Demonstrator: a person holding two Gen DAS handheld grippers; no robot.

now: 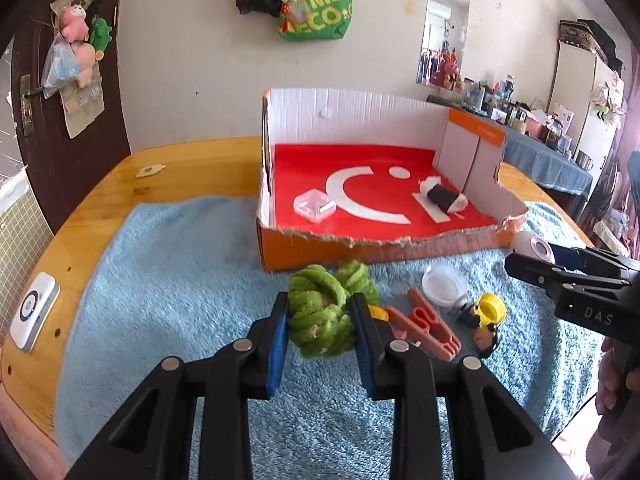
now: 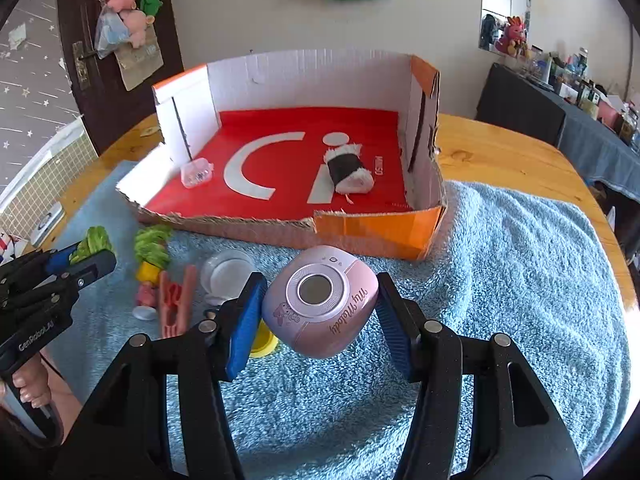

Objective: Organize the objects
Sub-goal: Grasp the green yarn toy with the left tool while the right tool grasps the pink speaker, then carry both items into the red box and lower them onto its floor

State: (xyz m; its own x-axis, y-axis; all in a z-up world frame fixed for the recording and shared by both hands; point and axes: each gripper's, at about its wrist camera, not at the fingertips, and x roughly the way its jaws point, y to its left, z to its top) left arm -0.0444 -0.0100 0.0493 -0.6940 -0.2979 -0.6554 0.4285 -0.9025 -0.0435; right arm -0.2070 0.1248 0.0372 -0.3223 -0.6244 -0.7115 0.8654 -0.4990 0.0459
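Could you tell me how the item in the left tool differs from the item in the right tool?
The left tool grips a green yarn bundle, soft, fuzzy and irregular; the right tool grips a pink device, smooth, hard and rounded, with a round central window and "My Melody" lettering. Both are clamped between blue pads over the blue towel, outside the box.

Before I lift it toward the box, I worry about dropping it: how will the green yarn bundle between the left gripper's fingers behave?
The green yarn bundle looks soft and loosely wound, so it will probably squash between the left gripper pads rather than slip. It likely weighs little. Loose loops may sag or snag the orange clip beside it.
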